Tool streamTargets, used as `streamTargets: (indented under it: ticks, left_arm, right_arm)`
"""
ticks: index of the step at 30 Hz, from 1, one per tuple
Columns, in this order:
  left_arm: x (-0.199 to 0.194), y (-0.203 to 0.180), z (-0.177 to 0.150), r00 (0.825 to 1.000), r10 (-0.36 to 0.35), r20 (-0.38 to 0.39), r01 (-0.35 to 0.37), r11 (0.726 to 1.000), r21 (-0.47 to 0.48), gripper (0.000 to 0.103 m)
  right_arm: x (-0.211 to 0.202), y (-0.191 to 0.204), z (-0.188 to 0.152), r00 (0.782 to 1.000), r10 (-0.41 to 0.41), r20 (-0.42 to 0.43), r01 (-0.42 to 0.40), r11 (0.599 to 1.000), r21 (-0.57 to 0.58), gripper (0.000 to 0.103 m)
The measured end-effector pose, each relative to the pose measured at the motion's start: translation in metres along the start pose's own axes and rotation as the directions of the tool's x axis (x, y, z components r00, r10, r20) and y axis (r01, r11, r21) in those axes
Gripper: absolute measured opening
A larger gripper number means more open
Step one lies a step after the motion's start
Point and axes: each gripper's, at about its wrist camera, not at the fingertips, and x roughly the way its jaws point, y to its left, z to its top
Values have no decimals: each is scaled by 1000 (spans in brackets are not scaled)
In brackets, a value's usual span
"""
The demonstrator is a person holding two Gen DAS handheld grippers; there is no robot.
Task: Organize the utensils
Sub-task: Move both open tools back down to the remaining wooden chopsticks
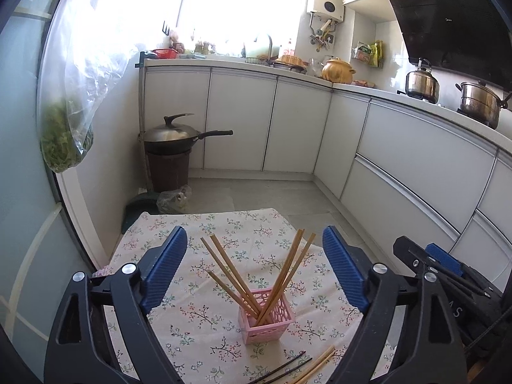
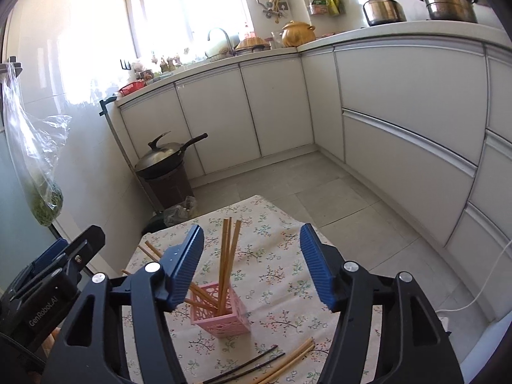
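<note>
While both grippers hover with jaws spread and empty, the pink holder (image 1: 266,317) stands upright on the floral table (image 1: 198,233).

Wooden chopsticks (image 1: 230,272) lean fanned out inside the holder; in front of it, toward the cameras, loose black chopsticks (image 2: 246,366) and wooden ones (image 2: 292,363) lie flat. Left gripper (image 1: 254,267) and right gripper (image 2: 251,267) flank the holder without touching.

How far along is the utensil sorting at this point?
Partly done. Several wooden chopsticks already stand in the pink basket. Nothing is in hand: the left gripper and right gripper are both open. Left on the tablecloth: two black chopsticks and two wooden ones.
</note>
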Motion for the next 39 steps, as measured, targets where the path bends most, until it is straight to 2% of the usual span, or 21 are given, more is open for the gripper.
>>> streamTargets:
  ticks: [3,7,11,20,27,33,37,39]
  left_arm:
    - [-2,-1,-3,1000,4,2,-4,1000,6,89]
    - [-2,-4,-7,1000,8,-2,-8,1000,16,96]
    - [-1,-9,-12,1000,10,-16,-10,1000,30,96]
    - [8,-22,-29,996,4,-86,3,996,85,96]
    - [18,-33,-46,989,-1,-148,21,990,138,96]
    - [26,-46,-59,981,1,-193,35,983,182,96]
    - [36,-56,-71,968,1,-252,61,970,236,96]
    - [40,-62,-79,955,-19,-296,98,962,254,96]
  right_arm:
    - [-2,-4,-3,999,-41,11,41,999,-4,70]
    - [-5,-12,-6,996,-87,24,87,996,7,84]
    - [-5,-25,-9,994,-109,8,108,993,42,92]
    - [-10,-55,-27,989,-139,-51,143,986,86,94]
    - [-10,-83,-60,976,-136,-168,158,979,127,95]
    - [-17,-97,-82,967,-140,-215,171,976,133,95]
    - [-19,-107,-98,955,-136,-264,181,971,155,95]
    - [-18,-114,-110,943,-121,-309,183,966,181,95]
